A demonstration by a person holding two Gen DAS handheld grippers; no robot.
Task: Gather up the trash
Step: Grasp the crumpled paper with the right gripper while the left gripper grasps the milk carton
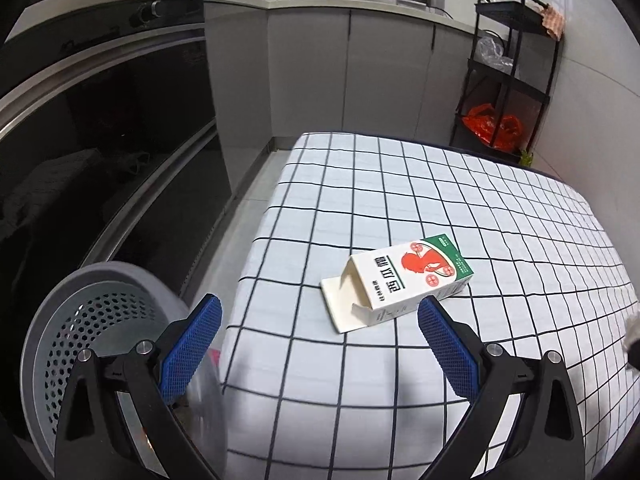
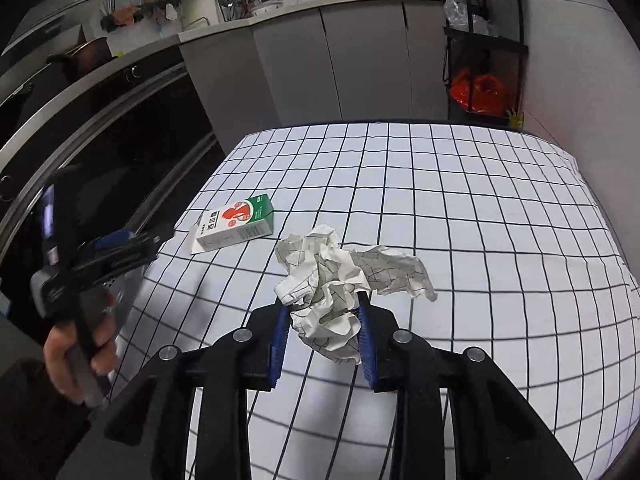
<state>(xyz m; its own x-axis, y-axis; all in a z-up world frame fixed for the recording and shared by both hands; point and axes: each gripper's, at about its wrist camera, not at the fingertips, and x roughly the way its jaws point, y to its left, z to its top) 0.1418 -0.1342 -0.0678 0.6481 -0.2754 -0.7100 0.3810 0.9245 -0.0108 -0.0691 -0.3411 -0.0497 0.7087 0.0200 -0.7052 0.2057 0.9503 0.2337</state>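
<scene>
Between the blue pads (image 2: 365, 344) of the right gripper (image 2: 322, 346) sits a crumpled paper wad (image 2: 340, 280), pinched at its lower, denser part and apparently lifted clear of the checked cloth (image 2: 480, 220), though contact underneath cannot be confirmed. Judgement: wad is very light, soft and springy; it compresses under the pads and will not slip easily, but the loose flap trailing to the right could snag or unfold in transit. Grip on the bunched core looks like the correct choice; a hold on the flap alone would likely tear or peel away. Second item: small carton (image 1: 404, 284), white with green end and red figure, lying flat on the cloth with one end flap open. Judgement: empty, light, thin-walled, stiff along its length but easily crushed across the faces; best taken across its narrow sides near mid-length, away from the open flap end, with modest squeeze. Left gripper (image 1: 320, 334) hangs just short of the carton, jaws spread wide, nothing between them. Grey perforated bin (image 1: 100, 320) stands off the table's left edge, below the left gripper, near an oven front (image 1: 100, 140). A hand (image 2: 76, 352) holds the left tool's handle.
</scene>
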